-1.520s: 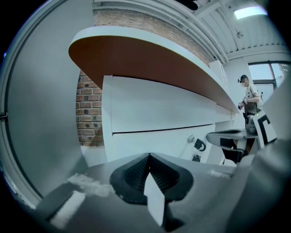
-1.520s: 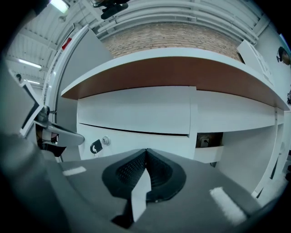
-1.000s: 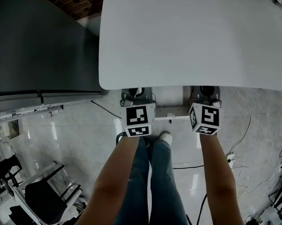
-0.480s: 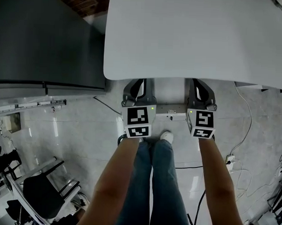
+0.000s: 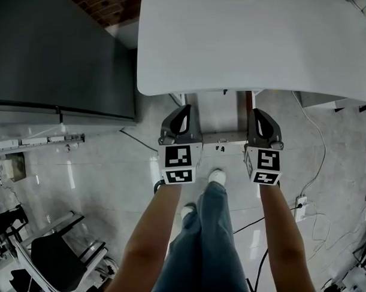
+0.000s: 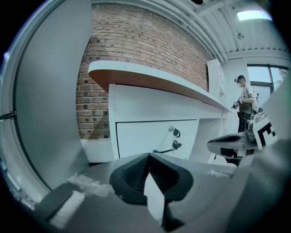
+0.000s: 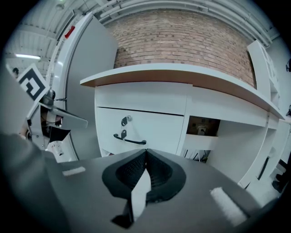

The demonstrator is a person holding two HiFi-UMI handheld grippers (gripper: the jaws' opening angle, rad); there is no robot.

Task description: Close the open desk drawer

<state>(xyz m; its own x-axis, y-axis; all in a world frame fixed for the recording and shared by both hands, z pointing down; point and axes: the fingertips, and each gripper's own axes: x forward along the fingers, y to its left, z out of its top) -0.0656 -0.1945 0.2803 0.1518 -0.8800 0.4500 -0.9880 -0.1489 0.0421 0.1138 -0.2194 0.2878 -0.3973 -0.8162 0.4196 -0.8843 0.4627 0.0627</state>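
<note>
Down in front of the knees, find the left gripper and the right gripper side by side, each with jaws pressed fully together on nothing. Compare with a second back: then tucked up under the edge of the desk top, now drawn out into the open over the pale floor, clear of that edge. Just beyond the tips, look at the drawer: white front sitting seemingly flush in the desk frame, dark handle and hanging key apart from both grippers. Judge from that flush front a drawer probably already pushed home, and from the retreat a push finished rather than begun. Expect little more to be needed than a check for any gap along the top seam. Farther off, pass over the open cubby beside the drawer, then the brick wall behind.
</note>
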